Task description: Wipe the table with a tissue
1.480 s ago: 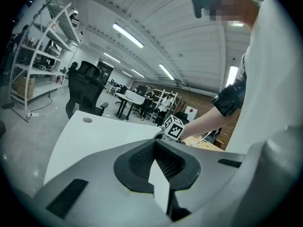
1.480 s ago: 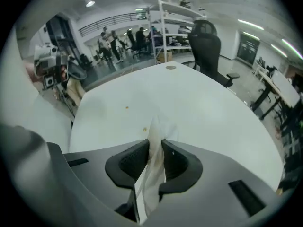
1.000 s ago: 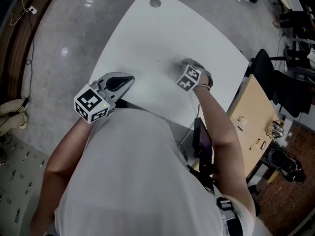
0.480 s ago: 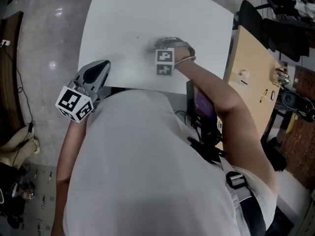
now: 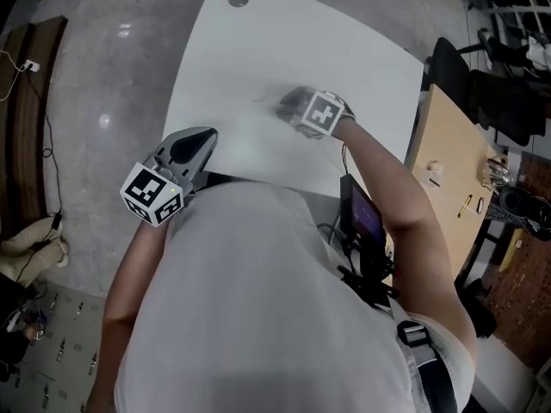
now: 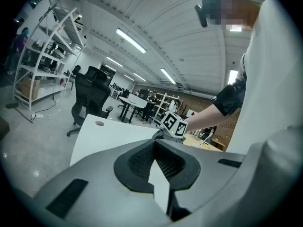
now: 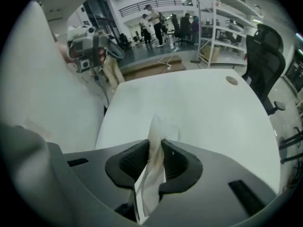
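Jaws on your right gripper clamp a crumpled white tissue over the white tabletop; on your left gripper they meet, empty.

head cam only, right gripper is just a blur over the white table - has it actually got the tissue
observer: yes. In the right gripper view the right gripper is shut on a white tissue, which sticks out past the tips toward the table.
operator: ok and the left one, anything in it
observer: no. The left gripper view shows the left gripper with its tips together and nothing between them.
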Action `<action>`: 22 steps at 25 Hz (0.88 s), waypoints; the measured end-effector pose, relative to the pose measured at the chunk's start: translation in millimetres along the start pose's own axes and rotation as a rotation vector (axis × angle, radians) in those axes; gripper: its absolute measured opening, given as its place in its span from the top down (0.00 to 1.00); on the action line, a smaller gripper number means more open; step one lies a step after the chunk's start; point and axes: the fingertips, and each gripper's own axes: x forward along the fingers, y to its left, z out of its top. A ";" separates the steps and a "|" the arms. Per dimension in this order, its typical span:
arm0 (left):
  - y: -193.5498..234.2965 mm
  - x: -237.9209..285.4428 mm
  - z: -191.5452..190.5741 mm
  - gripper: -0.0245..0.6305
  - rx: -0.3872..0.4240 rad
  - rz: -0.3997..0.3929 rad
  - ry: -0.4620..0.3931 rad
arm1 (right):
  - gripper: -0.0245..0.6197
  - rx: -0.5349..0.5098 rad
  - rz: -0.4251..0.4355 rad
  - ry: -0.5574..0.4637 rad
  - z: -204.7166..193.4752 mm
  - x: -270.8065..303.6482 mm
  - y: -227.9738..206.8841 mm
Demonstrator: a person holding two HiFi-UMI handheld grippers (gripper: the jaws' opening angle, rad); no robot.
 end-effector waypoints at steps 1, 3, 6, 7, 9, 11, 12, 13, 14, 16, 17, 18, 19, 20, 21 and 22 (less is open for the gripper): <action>0.9 -3.2 0.8 0.95 -0.002 0.009 -0.002 | 0.84 0.018 -0.031 -0.029 8.8 -3.8 -12.9; 3.4 -9.4 1.5 0.95 -0.005 0.030 -0.006 | 0.84 0.056 -0.093 -0.057 18.2 -9.3 -39.5; 6.3 -17.5 0.5 0.95 -0.016 0.061 -0.014 | 0.84 0.080 -0.193 -0.028 16.1 -18.8 -72.4; 7.9 -20.6 -0.1 0.95 -0.022 0.072 -0.018 | 0.84 0.079 -0.222 -0.006 12.5 -19.4 -80.6; 12.6 -26.8 -2.4 0.95 -0.034 0.090 -0.023 | 0.84 0.049 -0.271 0.051 3.9 -13.2 -92.8; 15.6 -30.4 -4.8 0.95 -0.042 0.100 -0.024 | 0.84 -0.014 -0.310 0.126 -6.5 -2.2 -98.0; 16.0 -31.3 -5.2 0.95 -0.043 0.101 -0.025 | 0.84 -0.049 -0.329 0.160 -10.7 2.6 -97.8; 16.2 -32.1 -5.1 0.95 -0.043 0.102 -0.026 | 0.84 -0.081 -0.352 0.186 -13.4 6.5 -96.5; 16.6 -33.0 -4.6 0.95 -0.042 0.103 -0.027 | 0.84 -0.111 -0.376 0.206 -14.3 9.4 -94.7; 18.1 -34.6 -3.3 0.95 -0.040 0.105 -0.029 | 0.84 -0.171 -0.408 0.246 -12.6 13.4 -88.6; 18.8 -34.8 -3.2 0.95 -0.041 0.104 -0.028 | 0.84 -0.204 -0.411 0.267 -10.8 15.4 -83.4; 19.0 -34.6 -3.7 0.95 -0.042 0.101 -0.026 | 0.84 -0.241 -0.409 0.289 -9.1 17.9 -77.2; 18.9 -34.2 -4.6 0.95 -0.042 0.097 -0.024 | 0.84 -0.280 -0.408 0.311 -7.9 20.6 -70.2; 18.5 -34.0 -5.6 0.95 -0.042 0.092 -0.021 | 0.84 -0.317 -0.410 0.329 -6.9 23.5 -62.7; 18.1 -34.0 -6.5 0.95 -0.042 0.089 -0.019 | 0.84 -0.349 -0.413 0.339 -5.7 26.5 -55.2; 17.7 -34.3 -7.1 0.95 -0.041 0.085 -0.018 | 0.84 -0.373 -0.417 0.341 -4.5 29.2 -47.9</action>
